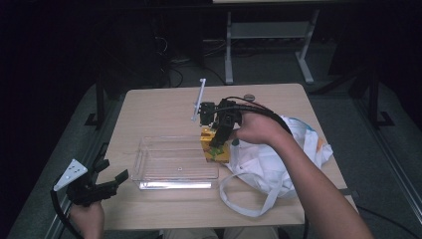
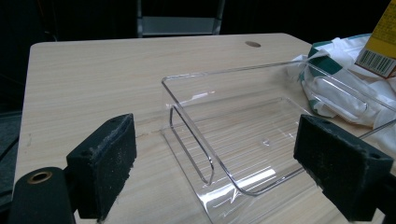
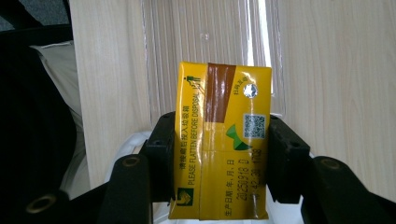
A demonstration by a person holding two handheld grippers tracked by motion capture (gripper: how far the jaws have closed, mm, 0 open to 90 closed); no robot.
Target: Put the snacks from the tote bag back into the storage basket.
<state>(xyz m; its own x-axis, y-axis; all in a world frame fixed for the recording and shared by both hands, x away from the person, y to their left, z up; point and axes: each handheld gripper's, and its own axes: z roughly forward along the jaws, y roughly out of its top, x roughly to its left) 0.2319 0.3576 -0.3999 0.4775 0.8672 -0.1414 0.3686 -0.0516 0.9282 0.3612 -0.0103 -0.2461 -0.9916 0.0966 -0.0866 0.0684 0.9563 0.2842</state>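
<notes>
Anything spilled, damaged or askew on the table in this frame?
Nothing stands out. The clear tray sits flat and empty, the white bag lies slumped beside it, and the yellow carton looks intact, clamped in the right gripper above the tray's edge. The left gripper is open.

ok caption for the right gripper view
Right gripper holds a yellow drink carton above the clear tray.

Both tools are matte black. The left tool [image 1: 108, 180], at the lower left of the high view, carries a grey three-cornered plate with small holes and a black cable. Its pads [image 2: 106, 163] are rough, speckled foam blocks. The right tool [image 3: 219, 158] shows brass-ringed screw holes; a thick black cable arcs above it. Both forearms are bare.
</notes>
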